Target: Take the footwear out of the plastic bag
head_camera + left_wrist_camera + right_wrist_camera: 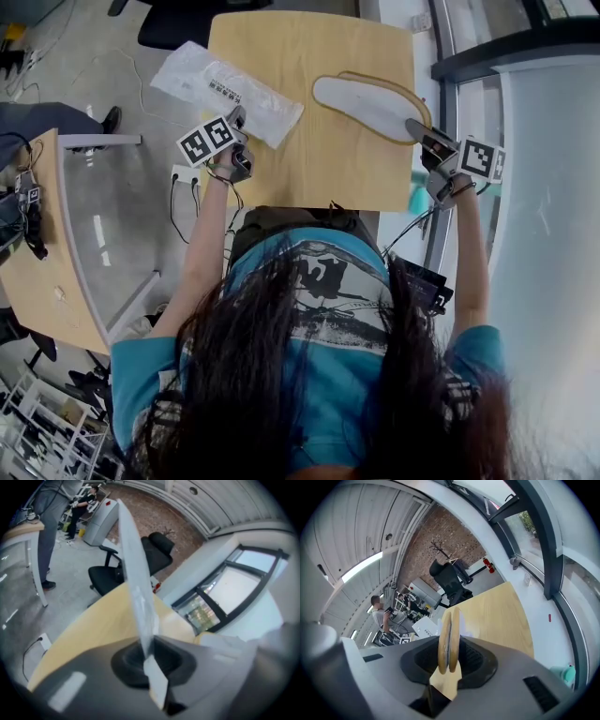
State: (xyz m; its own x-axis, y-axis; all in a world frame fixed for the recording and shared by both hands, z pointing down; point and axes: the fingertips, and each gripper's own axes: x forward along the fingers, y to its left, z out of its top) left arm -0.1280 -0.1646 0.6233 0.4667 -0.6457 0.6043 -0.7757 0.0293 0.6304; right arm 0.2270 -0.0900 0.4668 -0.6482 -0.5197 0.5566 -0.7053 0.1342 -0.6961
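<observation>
- Here, a wooden table (309, 164) is seen from above, with a person in a blue printed shirt and long dark hair standing at its near edge.
- The left gripper (236, 118) is closed on the plastic bag (230, 92). In the left gripper view the jaws are pressed together on a thin edge of clear film, which rises from them as a narrow upright sheet.
- The bag is stretched out at an angle across the table's left edge, one end reaching past it. A white label with dark print is seen on the bag, which looks flat.
- The right gripper (419, 131) is clamped on the footwear (367, 105). In the right gripper view two thin tan soles are held edge-on between the jaws, side by side and touching.
- The footwear is found outside the bag, over the right part of the table top and apart from the bag, with bare wood showing between the two.
- In the head view it is gripped at the end nearer the person. Its pale upper face and tan rim are turned up.
- Whether it rests on the wood or is held just above it cannot be told.
- A black office chair (178, 23) is placed at the table's far end.
- A white power strip (185, 175) is seen on the grey floor, left of the table.
</observation>
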